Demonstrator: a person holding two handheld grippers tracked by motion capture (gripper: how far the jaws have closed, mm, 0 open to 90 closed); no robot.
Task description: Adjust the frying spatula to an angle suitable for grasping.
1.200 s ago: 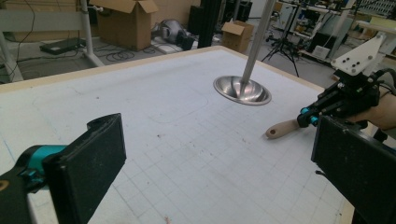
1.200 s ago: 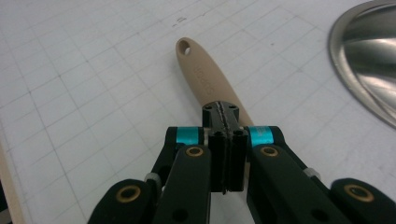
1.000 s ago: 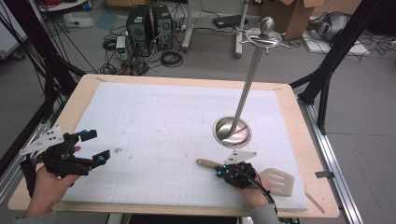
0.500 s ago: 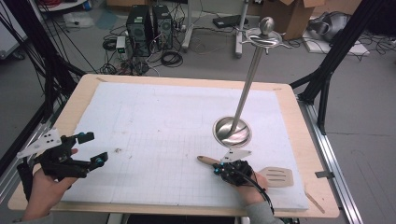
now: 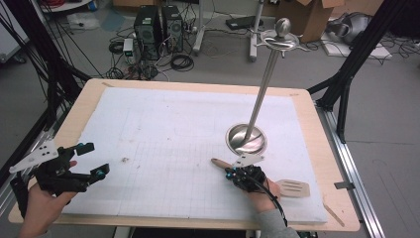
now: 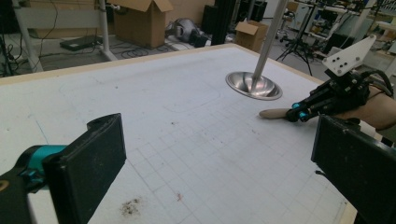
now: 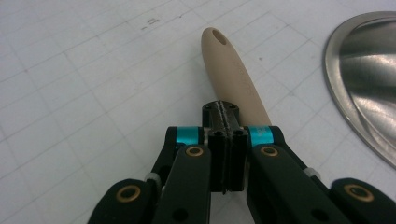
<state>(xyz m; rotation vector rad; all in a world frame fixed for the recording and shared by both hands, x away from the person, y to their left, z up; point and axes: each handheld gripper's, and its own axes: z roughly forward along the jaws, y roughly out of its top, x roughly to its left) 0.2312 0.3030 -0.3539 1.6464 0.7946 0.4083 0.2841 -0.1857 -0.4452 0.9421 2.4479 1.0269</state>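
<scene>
A wooden spatula lies near the table's front right, its slotted blade (image 5: 293,187) to the right and its handle tip (image 5: 218,162) pointing left. My right gripper (image 5: 229,172) sits low over the handle (image 7: 231,65), its jaws pressed flat together with nothing between them (image 7: 226,112); the handle runs out from under the tips. Just behind stands a metal stand with a round dish base (image 5: 246,139) and a tall pole. My left gripper (image 5: 94,159) hovers at the front left, jaws wide open and empty (image 6: 224,158).
A white gridded mat (image 5: 173,129) covers the wooden table (image 5: 327,148). The stand's pole leans up to a hooked top (image 5: 281,37). A small dark speck (image 5: 125,159) lies on the mat near the left gripper. Cables, computers and boxes lie on the floor beyond.
</scene>
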